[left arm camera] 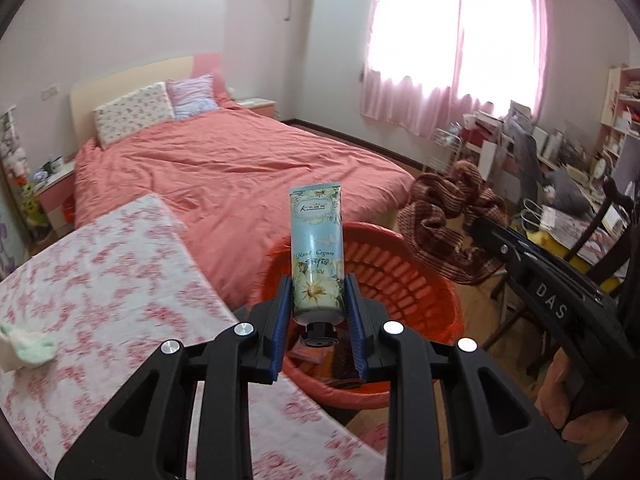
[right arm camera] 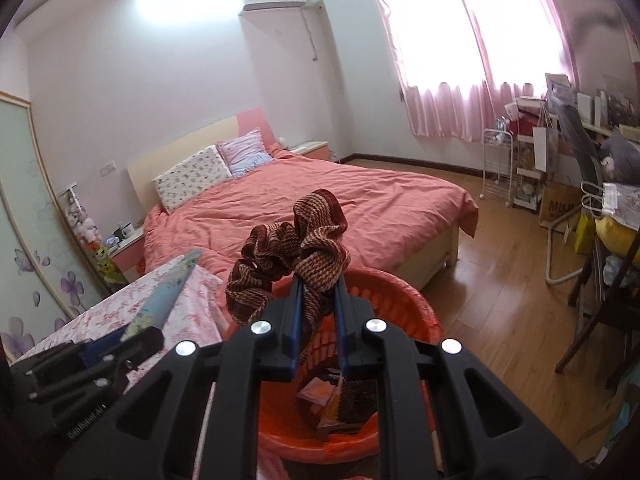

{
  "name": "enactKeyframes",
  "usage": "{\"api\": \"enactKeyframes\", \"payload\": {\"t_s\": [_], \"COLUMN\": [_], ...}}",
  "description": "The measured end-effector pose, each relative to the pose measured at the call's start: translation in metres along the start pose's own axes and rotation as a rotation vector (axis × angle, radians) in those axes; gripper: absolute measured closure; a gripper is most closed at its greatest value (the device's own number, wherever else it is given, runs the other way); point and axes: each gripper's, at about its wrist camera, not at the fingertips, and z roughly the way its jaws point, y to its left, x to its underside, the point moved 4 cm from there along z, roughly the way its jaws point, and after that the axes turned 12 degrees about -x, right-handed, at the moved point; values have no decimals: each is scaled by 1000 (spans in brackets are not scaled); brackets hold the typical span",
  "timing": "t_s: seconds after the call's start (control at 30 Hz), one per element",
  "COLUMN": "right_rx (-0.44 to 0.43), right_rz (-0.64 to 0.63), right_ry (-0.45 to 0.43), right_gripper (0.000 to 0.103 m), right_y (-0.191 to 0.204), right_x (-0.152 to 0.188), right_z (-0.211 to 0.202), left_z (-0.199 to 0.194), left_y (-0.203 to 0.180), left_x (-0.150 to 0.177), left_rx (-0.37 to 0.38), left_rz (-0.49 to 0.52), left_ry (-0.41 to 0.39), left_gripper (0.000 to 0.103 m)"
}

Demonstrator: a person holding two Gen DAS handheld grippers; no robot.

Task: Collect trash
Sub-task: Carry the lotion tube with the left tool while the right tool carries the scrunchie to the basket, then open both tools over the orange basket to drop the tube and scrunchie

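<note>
In the left wrist view, the left tool (left arm camera: 318,300) is seen clenched on a pale blue floral hand-cream tube (left arm camera: 317,256), held upright at centre frame over the orange slatted plastic basket (left arm camera: 420,300), presumably for dropping in.

In the right wrist view, the right tool (right arm camera: 318,312) is clamped on a brown-striped fabric scrunchie (right arm camera: 288,252) above the same basket, whose contents of paper scraps (right arm camera: 320,394) are better revealed here.

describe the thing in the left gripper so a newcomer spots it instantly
Start at the coral-covered bed, then drop to the round orange slatted plastic basket at its foot. Above it, the left hand-held gripper clamps an upright pale blue floral hand cream tube, cap down; the only printed item there.
</note>
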Motion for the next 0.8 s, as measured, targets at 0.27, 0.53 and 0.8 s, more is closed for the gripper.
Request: {"api": "enactKeyframes", "payload": {"t_s": [0.27, 0.53, 0.8], "right_rx": [-12, -2, 12], "right_rz": [68, 68, -57], "right_ry": [61, 115, 145], "right_gripper": [78, 48, 35], "right_y": [-31, -33, 5], "right_x": [7, 26, 44], "right_z": [34, 53, 51], "left_z": [40, 42, 18], "left_y": [-17, 8, 76], "left_x": [7, 23, 48], "left_rx": [8, -145, -369], "left_rz": [9, -4, -50], "left_ry": [95, 119, 98], "left_gripper": [74, 23, 10]}}
